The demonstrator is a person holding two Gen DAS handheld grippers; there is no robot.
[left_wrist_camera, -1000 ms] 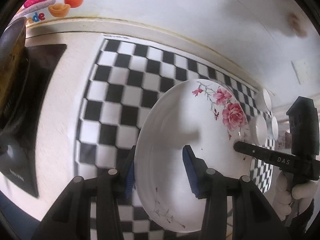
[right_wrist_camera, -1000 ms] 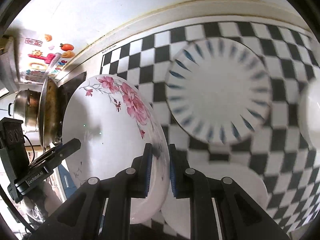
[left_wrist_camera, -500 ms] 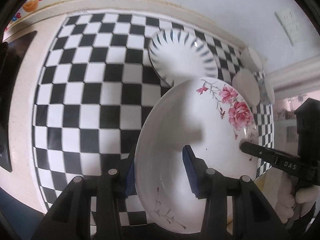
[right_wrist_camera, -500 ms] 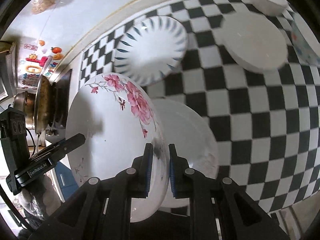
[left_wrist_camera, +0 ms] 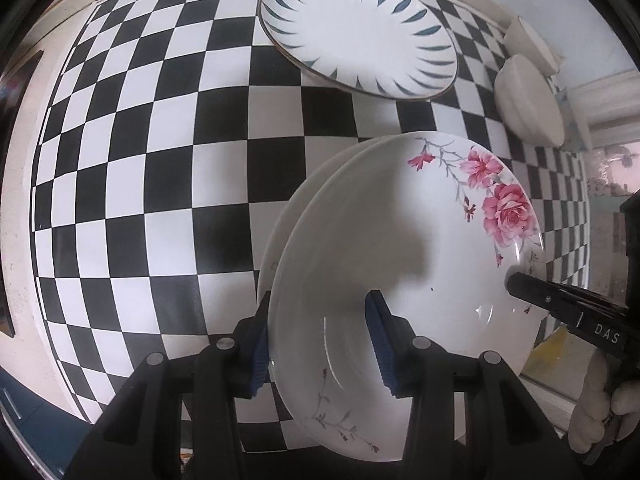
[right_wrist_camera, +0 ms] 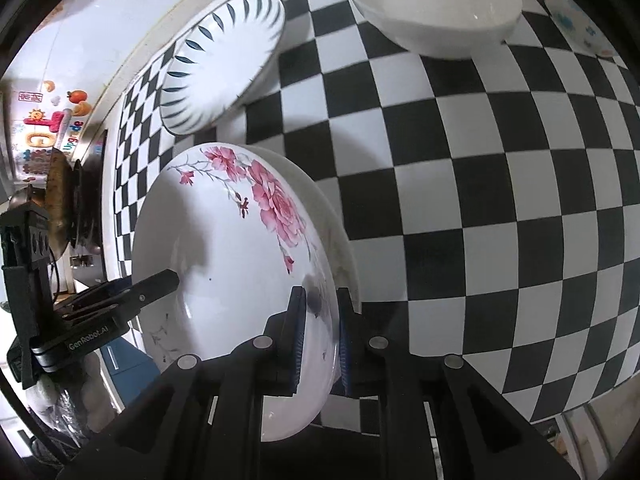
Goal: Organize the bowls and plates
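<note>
Both grippers hold one white plate with pink roses (left_wrist_camera: 400, 248), which also shows in the right wrist view (right_wrist_camera: 232, 256). My left gripper (left_wrist_camera: 320, 340) is shut on its near rim. My right gripper (right_wrist_camera: 318, 336) is shut on the opposite rim and shows in the left wrist view (left_wrist_camera: 516, 280). The rose plate hangs just above a plain white plate (left_wrist_camera: 296, 208) on the checkered cloth; whether they touch I cannot tell. A white plate with blue leaf marks (left_wrist_camera: 356, 28) lies further back.
A white bowl (right_wrist_camera: 436, 4) sits on the checkered cloth (right_wrist_camera: 500, 184) at the back right, with a flower-patterned dish (right_wrist_camera: 576, 20) beside it. Two white bowls (left_wrist_camera: 528, 100) stand by the wall. A pan and stove (right_wrist_camera: 60, 200) are at the left.
Both grippers have carried the rose plate down and toward the cloth, over the plain white plate. The blue-leaf plate and the bowls have come into closer view.
</note>
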